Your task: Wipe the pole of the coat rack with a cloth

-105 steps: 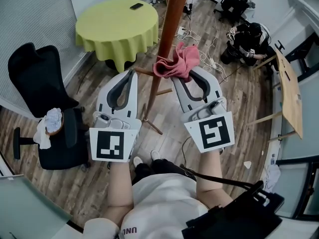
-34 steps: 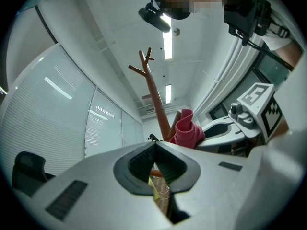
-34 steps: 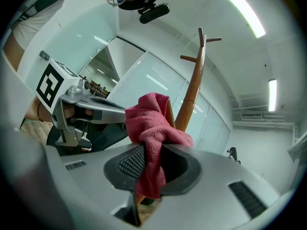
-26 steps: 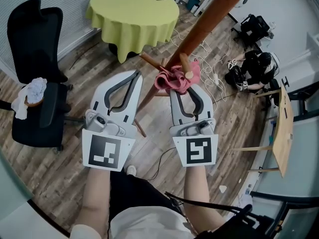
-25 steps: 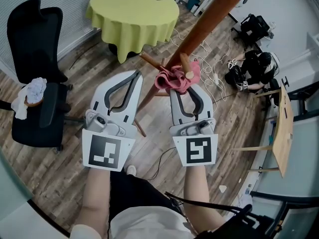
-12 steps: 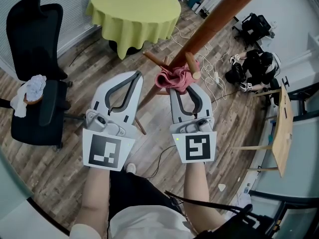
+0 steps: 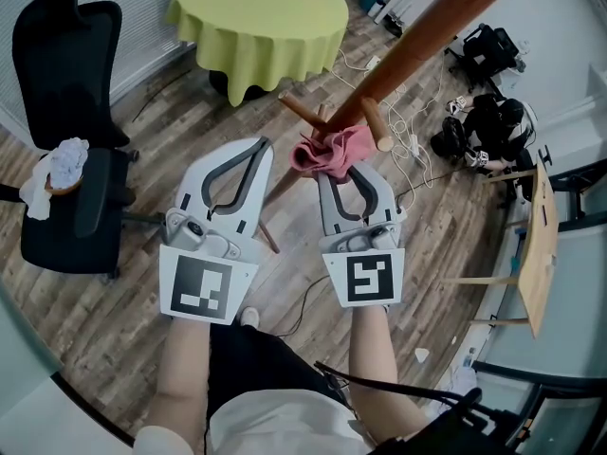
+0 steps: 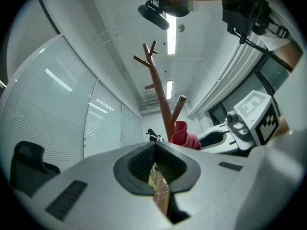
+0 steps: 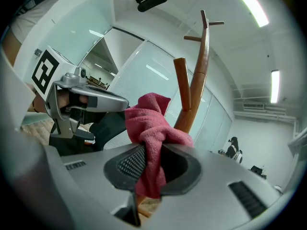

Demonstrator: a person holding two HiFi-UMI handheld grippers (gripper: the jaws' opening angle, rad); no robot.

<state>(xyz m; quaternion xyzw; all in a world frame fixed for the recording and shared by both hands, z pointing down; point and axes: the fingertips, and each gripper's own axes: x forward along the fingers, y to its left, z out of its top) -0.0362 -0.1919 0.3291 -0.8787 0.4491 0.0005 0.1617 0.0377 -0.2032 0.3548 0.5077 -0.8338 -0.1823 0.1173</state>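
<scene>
Head view: my right gripper presses the red cloth on the coat rack pole, its long axis slanting up-right, with the left gripper just beside; left gripper view: fingers together, empty; right gripper view: fingers clamped on cloth, pole straight beyond.

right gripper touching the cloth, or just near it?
Touching. In the right gripper view, the jaws of the right gripper are shut on the pink cloth, which is pinched between their pads.

Pink-red fuzzy cloth; reddish-brown wooden coat-rack pole; lime-green round tablecloth at twelve o'clock; black office chair at ten.
</scene>
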